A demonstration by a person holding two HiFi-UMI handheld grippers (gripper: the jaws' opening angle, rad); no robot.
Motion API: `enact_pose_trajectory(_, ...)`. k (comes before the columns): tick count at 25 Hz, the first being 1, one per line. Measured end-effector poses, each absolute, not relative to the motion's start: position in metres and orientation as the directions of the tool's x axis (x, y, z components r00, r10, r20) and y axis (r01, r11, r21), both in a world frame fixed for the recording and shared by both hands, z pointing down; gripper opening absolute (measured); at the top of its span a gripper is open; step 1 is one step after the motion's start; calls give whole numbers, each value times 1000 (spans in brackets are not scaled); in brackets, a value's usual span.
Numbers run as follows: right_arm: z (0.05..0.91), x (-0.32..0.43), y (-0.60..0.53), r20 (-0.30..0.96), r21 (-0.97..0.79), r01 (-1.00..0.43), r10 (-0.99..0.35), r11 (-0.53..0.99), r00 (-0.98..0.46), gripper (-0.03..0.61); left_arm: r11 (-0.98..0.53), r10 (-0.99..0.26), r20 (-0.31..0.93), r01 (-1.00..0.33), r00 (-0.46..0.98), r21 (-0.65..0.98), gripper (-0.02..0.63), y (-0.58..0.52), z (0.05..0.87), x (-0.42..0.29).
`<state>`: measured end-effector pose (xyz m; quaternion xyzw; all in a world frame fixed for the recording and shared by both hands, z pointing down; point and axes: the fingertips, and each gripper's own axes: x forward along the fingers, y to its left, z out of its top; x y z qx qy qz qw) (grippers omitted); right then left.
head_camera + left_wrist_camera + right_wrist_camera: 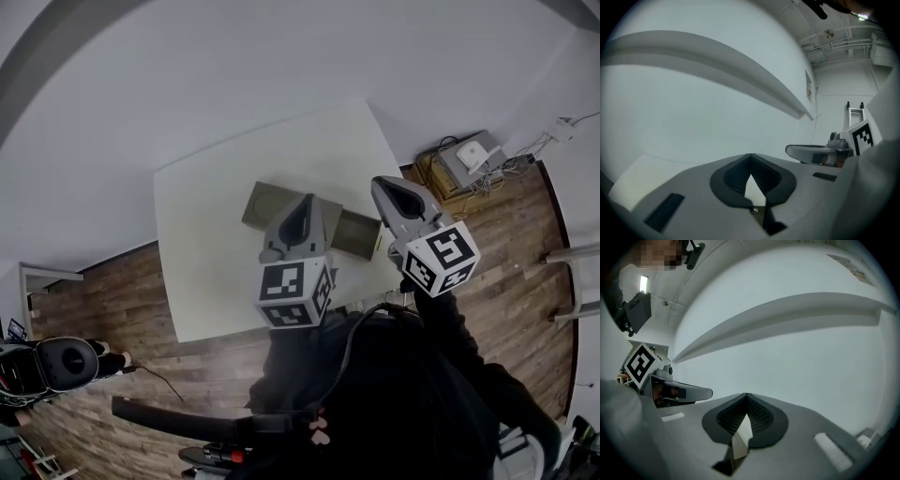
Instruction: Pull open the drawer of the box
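Left gripper [298,221] and right gripper [410,200] held high over white table [206,272], jaws together, empty. Box [272,204] underneath, drawer [359,234] seemingly out at right. For any further pull: descend, open, clasp drawer front squarely.

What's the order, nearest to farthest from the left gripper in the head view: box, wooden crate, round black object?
1. Box, on the table, partly hidden by the left gripper.
2. Wooden crate, upper right.
3. Round black object, far lower left.
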<state>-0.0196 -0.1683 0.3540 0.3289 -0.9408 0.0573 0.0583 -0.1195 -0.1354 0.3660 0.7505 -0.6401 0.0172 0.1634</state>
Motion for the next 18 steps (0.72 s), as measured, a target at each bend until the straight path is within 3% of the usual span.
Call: enact_pose_trajectory(18,359,-16,-166,137,-97,-636,-622,766,-771,0,-128,-956,236,-969,177,210,-5,-130,368,-119)
